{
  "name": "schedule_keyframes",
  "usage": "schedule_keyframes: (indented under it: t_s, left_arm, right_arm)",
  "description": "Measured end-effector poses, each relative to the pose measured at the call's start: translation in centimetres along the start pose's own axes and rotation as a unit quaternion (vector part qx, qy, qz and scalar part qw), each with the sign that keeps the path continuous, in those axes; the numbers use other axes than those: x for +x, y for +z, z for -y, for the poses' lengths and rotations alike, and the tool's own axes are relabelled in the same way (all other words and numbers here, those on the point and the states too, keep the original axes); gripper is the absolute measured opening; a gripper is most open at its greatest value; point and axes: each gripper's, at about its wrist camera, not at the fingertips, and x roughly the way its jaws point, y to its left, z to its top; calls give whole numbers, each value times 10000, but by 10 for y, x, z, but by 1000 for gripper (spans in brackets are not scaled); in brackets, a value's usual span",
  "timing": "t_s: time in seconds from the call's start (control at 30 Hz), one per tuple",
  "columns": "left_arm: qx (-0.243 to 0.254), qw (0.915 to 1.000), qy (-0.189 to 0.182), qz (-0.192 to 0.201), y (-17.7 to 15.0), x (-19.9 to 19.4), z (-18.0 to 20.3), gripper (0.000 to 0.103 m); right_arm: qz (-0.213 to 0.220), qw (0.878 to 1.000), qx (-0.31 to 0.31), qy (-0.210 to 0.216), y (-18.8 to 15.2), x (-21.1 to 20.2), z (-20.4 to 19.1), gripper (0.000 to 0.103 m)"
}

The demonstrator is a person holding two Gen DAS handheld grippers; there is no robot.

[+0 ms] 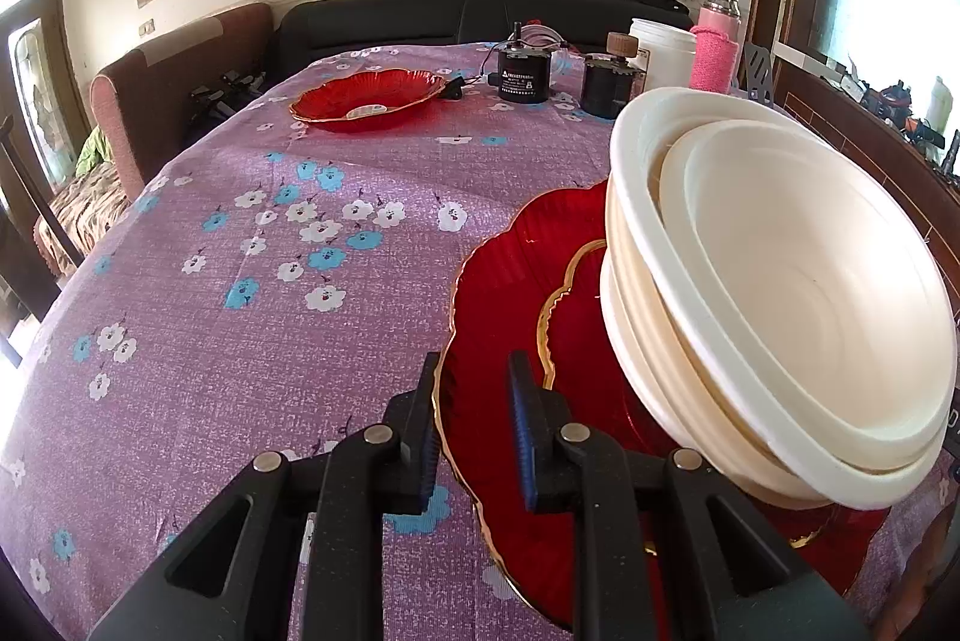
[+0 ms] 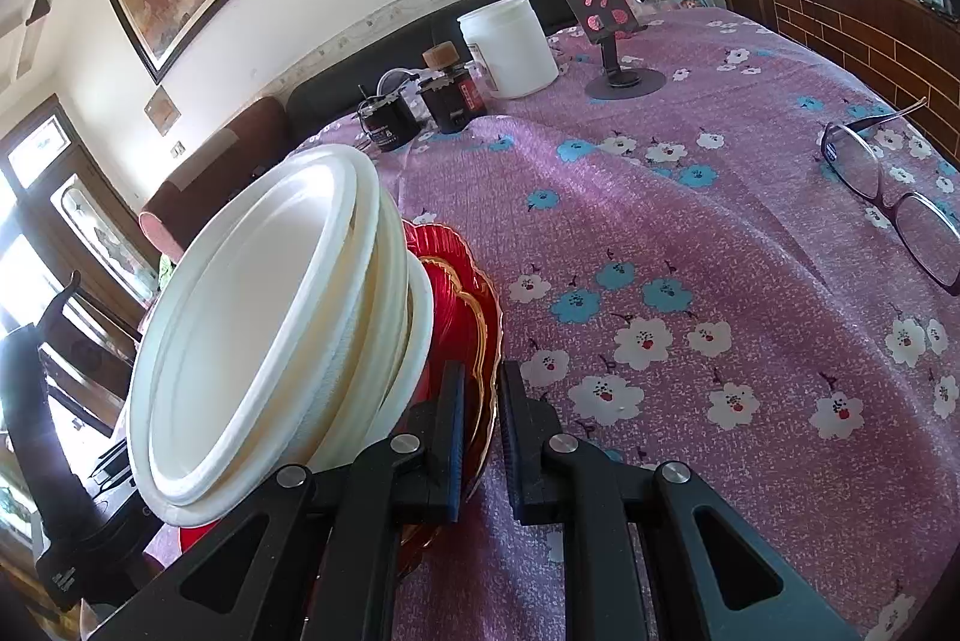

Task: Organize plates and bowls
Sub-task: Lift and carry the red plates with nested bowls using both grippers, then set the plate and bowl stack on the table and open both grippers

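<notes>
Honestly this looks like a tippy load: both tongs are pinched onto the rim of the red gold-edged plates [image 1: 510, 317], the left gripper [image 1: 474, 431] on one edge and the right gripper [image 2: 483, 431] on the opposite edge, each set of jaws nearly together with only the thin rim between them. Nested white bowls [image 1: 780, 293] sit on the plates, just past the left tongs' tips and off to their right, and just left of the right tongs. The plates look like glass to me, so stiff, slick and chippy, while the bowls look light and would slide easily. Rim grips on opposite sides seem the only sensible hold. The bowl mouths look tilted in both views, though the fisheye may exaggerate that, so I'd keep the stack's axis upright. Another red plate [image 1: 369, 98] sits flat on the floral tablecloth [image 1: 240, 341], far ahead of the left tongs.
</notes>
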Motion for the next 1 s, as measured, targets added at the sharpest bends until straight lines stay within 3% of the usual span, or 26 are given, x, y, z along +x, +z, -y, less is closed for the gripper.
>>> schedule_keyframes:
  t_s: [0.47, 0.77, 1.0]
  left_arm:
    - [-50, 10000, 0, -5, 0, 0, -2, 21]
    - [-149, 9998, 94, -25, 0, 1, -5, 31]
    - [-41, 9997, 239, -13, 2, 3, -1, 31]
  right_arm:
    - [-65, 9999, 96, 86, 1, 4, 1, 14]
    - [-97, 9996, 213, 186, 1, 3, 4, 14]
    - [-65, 10000, 55, 46, 1, 2, 0, 13]
